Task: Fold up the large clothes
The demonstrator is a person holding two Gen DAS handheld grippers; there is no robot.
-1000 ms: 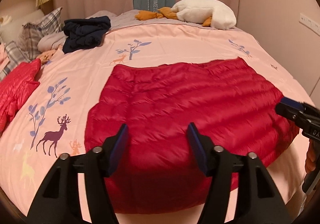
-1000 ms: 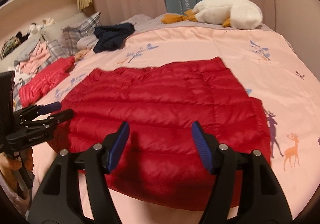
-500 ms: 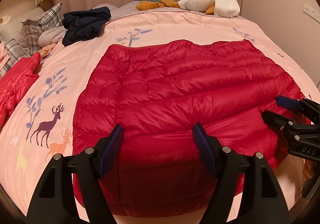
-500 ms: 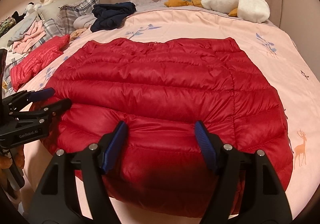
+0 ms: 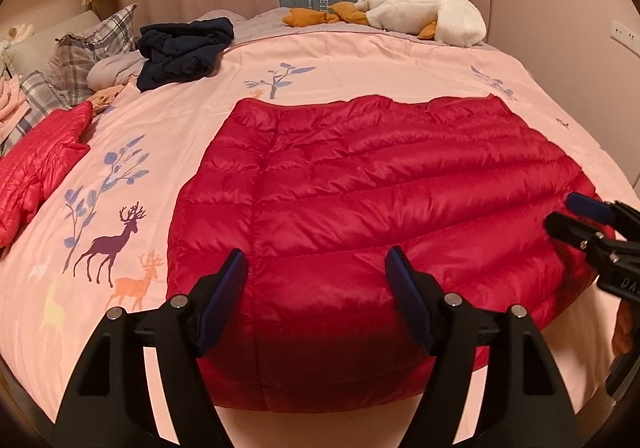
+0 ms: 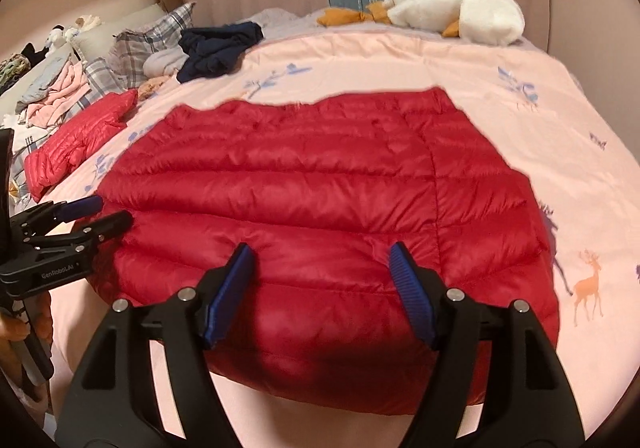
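Observation:
A large red quilted down jacket (image 5: 380, 200) lies spread flat on the pink deer-print bed cover (image 5: 360, 60), its near hem by the bed's front edge. My left gripper (image 5: 316, 268) hovers open over the hem's left part, nothing between its blue pads. My right gripper (image 6: 320, 260) hovers open over the right part of the same jacket (image 6: 320, 176), also with nothing between its pads. Each gripper shows in the other's view: the right gripper (image 5: 580, 216) at the jacket's right edge, the left gripper (image 6: 100, 214) at its left edge.
A smaller red jacket (image 5: 40, 160) lies at the bed's left side. Further back are a navy garment (image 5: 184, 48), plaid pillows (image 5: 92, 48) and a white plush goose (image 5: 424, 12). Curtains and a wall (image 5: 580, 8) close in the far and right sides. A person's hand (image 6: 16, 328) holds the left gripper.
Both pairs of jaws have widened a little. The jacket now lies flatter and reaches further up the bed in both views. Since half a second ago, hardly anything has moved.

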